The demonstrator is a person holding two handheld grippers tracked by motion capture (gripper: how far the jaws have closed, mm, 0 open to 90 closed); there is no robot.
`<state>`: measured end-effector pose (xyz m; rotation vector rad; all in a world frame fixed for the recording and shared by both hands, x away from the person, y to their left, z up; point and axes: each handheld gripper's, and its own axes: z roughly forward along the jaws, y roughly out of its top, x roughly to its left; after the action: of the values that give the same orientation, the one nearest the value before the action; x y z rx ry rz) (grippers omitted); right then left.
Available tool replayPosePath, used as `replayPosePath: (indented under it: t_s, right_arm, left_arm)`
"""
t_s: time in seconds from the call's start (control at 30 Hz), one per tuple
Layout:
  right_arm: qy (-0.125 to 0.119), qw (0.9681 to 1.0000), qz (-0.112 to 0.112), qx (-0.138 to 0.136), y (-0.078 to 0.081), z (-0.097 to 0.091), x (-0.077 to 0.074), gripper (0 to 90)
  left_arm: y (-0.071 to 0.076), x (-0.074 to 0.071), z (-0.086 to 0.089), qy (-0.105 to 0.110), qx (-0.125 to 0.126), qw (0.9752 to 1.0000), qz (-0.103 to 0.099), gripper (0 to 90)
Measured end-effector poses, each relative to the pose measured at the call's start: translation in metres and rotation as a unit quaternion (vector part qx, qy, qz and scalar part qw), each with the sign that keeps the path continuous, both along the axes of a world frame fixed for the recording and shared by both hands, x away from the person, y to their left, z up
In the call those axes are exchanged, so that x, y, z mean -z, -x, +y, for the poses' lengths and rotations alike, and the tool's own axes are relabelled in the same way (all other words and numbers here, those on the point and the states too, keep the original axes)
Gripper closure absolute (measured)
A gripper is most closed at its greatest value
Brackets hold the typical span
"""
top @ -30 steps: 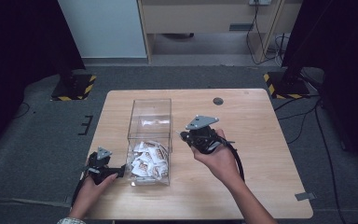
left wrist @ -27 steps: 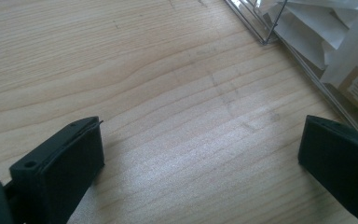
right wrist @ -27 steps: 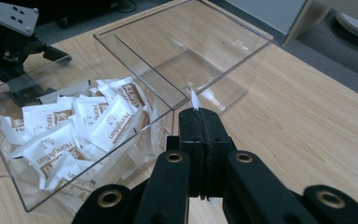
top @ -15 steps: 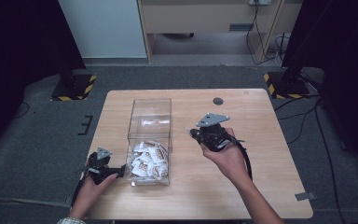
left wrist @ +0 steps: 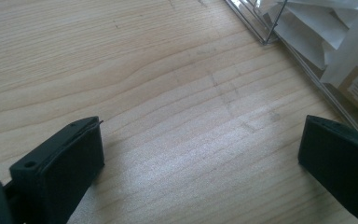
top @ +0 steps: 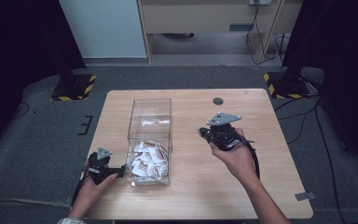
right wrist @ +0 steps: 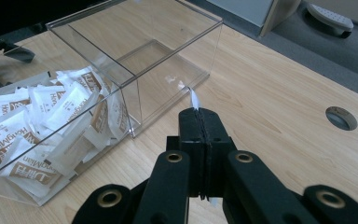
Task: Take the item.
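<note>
Since the earlier frames the right gripper (top: 204, 132) has drawn rightward, away from the clear plastic box (top: 150, 122), and is held above the pale wood-grain table (top: 196, 196). Its flat black jaws are pressed together on a thin white sachet (right wrist: 194, 99), a sliver of which projects beyond their tips. The box, rectangular and open-topped, holds a heap of crinkled white sachets with brown print (top: 147, 159) at its near end. The left gripper (top: 119, 172) rests low beside the box's near left corner, jaws spread wide over bare wood.
</note>
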<state>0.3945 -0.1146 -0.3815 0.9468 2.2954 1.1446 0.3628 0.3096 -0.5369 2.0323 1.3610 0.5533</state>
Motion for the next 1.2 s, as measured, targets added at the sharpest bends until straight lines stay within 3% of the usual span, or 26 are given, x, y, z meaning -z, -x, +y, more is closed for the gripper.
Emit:
replayPosePath:
  t_s: [1.2]
  right_arm:
    - [0.003, 0.999, 0.009, 0.044, -0.013, -0.037, 0.024, 89.3]
  left_arm:
    - [0.0, 0.0, 0.0, 0.0, 0.0, 1.0, 0.0, 0.0]
